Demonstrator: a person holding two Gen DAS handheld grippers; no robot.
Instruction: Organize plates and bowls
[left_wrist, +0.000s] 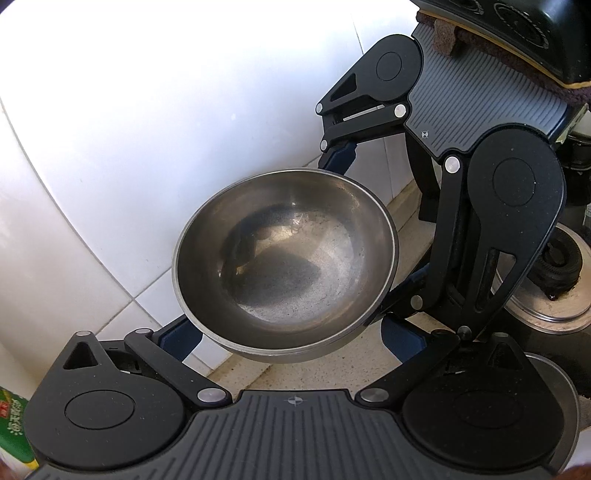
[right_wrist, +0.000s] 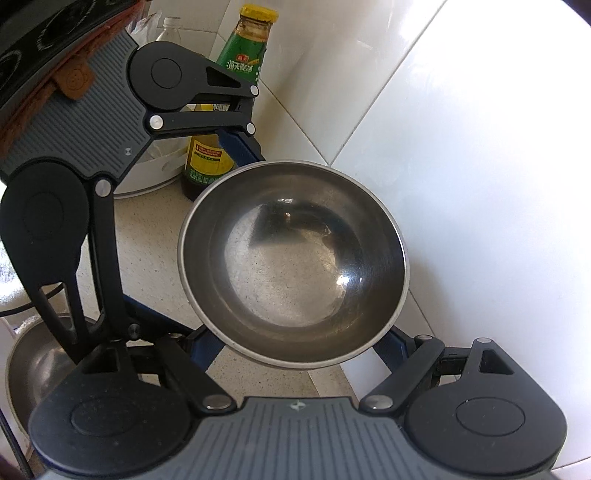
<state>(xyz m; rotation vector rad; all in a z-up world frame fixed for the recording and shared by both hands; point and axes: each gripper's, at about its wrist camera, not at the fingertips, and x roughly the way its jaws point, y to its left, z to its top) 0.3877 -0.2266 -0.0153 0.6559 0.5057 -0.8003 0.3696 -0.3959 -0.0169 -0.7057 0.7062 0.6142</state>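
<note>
A steel bowl (left_wrist: 284, 266) hangs above the speckled counter, close to the white tiled wall. Both grippers clasp it across its width. My left gripper (left_wrist: 291, 343) has its blue fingers (left_wrist: 177, 339) pressed on the bowl's near sides. My right gripper (right_wrist: 295, 347) grips it the same way, one blue finger (right_wrist: 205, 347) showing under the rim; the bowl fills the right wrist view (right_wrist: 291, 258). Each gripper shows in the other's view, on the bowl's far side. The fingertips are hidden under the bowl.
A second steel bowl (right_wrist: 40, 365) sits low at the left. Sauce bottles (right_wrist: 210, 162) and a white container (right_wrist: 155, 170) stand by the wall. A gas burner (left_wrist: 557, 269) and a lid (left_wrist: 554, 314) lie to the right. The counter (right_wrist: 147, 243) runs under the bowl.
</note>
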